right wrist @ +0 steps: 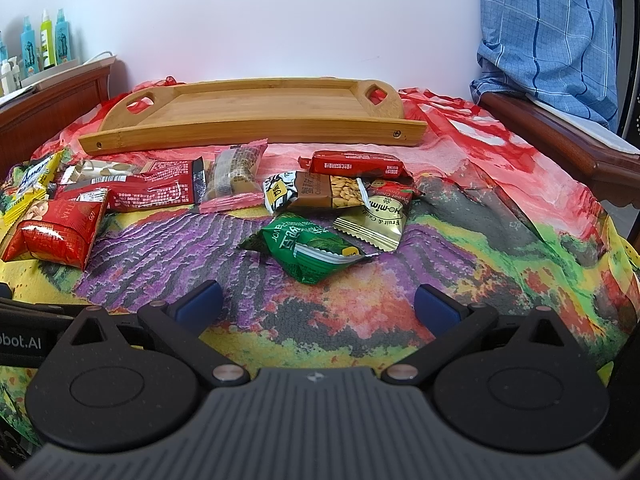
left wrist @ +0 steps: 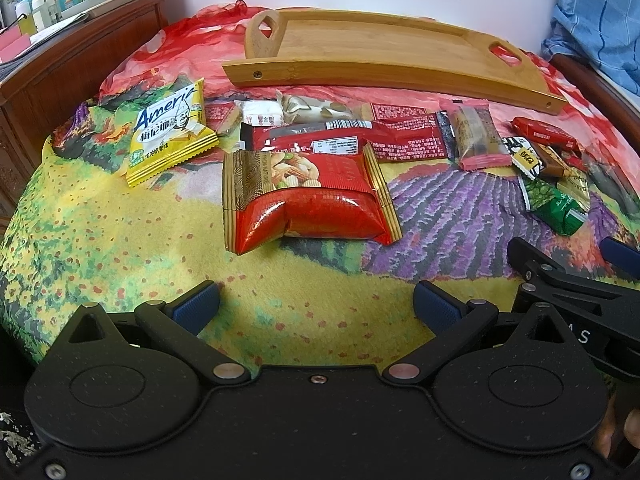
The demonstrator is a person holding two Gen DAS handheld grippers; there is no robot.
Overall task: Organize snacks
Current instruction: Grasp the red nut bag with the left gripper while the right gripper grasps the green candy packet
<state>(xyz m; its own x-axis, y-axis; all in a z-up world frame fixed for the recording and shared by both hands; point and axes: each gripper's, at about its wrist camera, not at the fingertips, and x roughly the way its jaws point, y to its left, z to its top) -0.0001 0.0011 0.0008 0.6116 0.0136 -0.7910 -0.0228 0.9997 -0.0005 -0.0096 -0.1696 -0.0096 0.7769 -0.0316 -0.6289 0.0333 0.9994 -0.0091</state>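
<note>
While both grippers' fingers (left wrist: pixel 198 302) (right wrist: pixel 436 304) gape apart, wooden tray (right wrist: pixel 248 110) bare, snack packets (right wrist: pixel 316 254) scattered beside it

yellow packet (left wrist: pixel 170 132): "ameri"; gold sachet (right wrist: pixel 374 220): "fruit & candy"

- My left gripper (left wrist: pixel 316 304): matte black speckled body, round pivot discs, silver rivets, blue ribbed fingertips (left wrist: pixel 196 304).
- My right gripper (right wrist: pixel 318 304): grey ribbed centre plate, black linkage arms, blue pads (right wrist: pixel 200 304), white "bot.AI" lettering.

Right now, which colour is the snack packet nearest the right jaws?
Green packet, best seen in the right wrist view.
</note>
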